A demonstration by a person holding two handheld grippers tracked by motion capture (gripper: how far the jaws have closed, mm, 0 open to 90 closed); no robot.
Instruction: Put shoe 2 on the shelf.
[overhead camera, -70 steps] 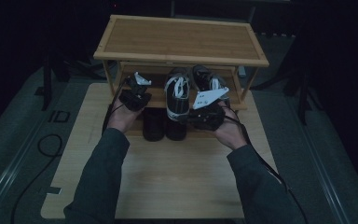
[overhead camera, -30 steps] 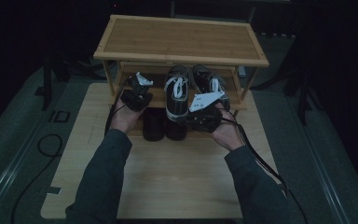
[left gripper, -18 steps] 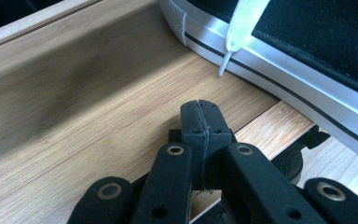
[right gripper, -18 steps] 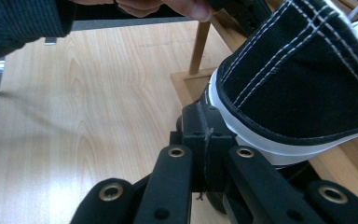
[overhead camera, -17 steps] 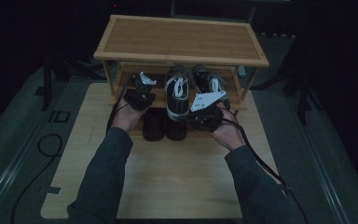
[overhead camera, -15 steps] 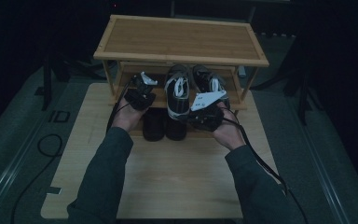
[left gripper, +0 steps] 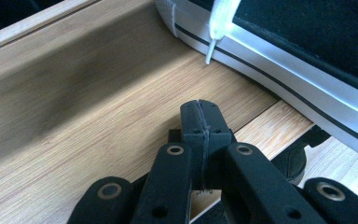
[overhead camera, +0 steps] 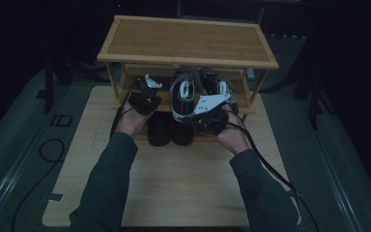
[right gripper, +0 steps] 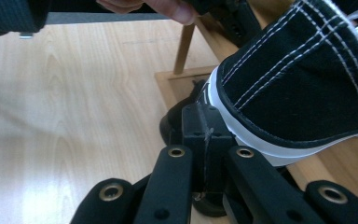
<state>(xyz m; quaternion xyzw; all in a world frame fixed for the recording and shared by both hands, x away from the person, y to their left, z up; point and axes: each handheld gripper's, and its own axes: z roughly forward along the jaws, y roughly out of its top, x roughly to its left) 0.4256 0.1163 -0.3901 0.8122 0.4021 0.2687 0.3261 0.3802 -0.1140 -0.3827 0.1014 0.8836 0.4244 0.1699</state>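
A wooden shoe rack (overhead camera: 188,41) stands at the far end of a wooden board. On its lower shelf sit two black sneakers with white soles, one (overhead camera: 182,94) beside the other (overhead camera: 217,87). My left gripper (overhead camera: 147,92) is held left of them over the shelf. Its jaws (left gripper: 200,112) are shut with nothing between them above the shelf wood, near a sneaker's white sole (left gripper: 279,79). My right gripper (overhead camera: 199,116) sits at the front of the sneakers. Its empty jaws (right gripper: 200,116) are shut just below and left of a sneaker heel (right gripper: 303,79).
Two dark shoes (overhead camera: 159,128) (overhead camera: 181,133) lie under the lower shelf, and one (right gripper: 172,126) pokes out beneath the heel. The wooden board (overhead camera: 183,179) stretches toward the person. Cables (overhead camera: 43,150) trail over the grey floor at the left. A hand (right gripper: 168,7) reaches in at the top.
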